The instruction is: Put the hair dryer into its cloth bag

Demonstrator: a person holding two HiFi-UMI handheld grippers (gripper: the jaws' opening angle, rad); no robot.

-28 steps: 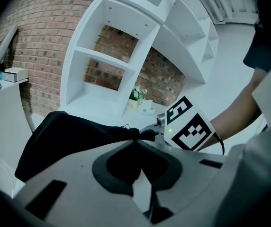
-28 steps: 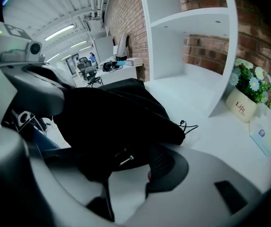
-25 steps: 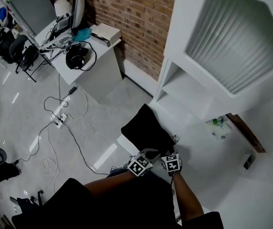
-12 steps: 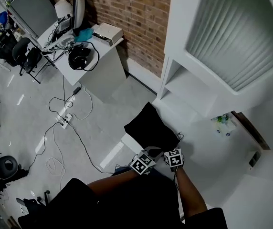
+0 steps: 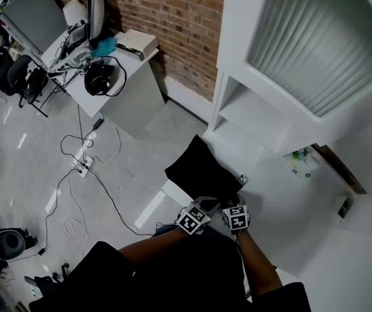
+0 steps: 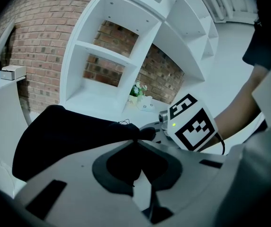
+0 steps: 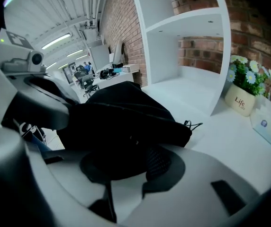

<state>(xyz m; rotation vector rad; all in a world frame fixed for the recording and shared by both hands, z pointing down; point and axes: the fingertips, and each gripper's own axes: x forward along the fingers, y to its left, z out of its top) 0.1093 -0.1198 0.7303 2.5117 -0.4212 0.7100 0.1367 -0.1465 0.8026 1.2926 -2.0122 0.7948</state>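
A black cloth bag [image 5: 196,171] lies at the corner of the white table [image 5: 296,220]. Both grippers sit side by side at its near end. My left gripper [image 5: 203,205] is shut on the bag's edge [image 6: 126,131], with black cloth pinched between its jaws [image 6: 136,137]. In the right gripper view the bag [image 7: 121,115] lies just ahead, its drawstring [image 7: 192,124] loose on the table. My right gripper [image 5: 231,205], whose jaws have just been closing, grips a black hair dryer end with a mesh grille [image 7: 158,163]. The rest of the dryer is hidden in the cloth.
A white shelf unit [image 5: 264,116] stands behind the bag. A flower pot [image 7: 242,98] and a tissue pack [image 7: 268,119] are at the right. Left of the table is open floor with cables [image 5: 82,164] and a desk with headphones [image 5: 100,78].
Both grippers stay at the bag's near end. The head view has shifted slightly, and the bag has not visibly moved.
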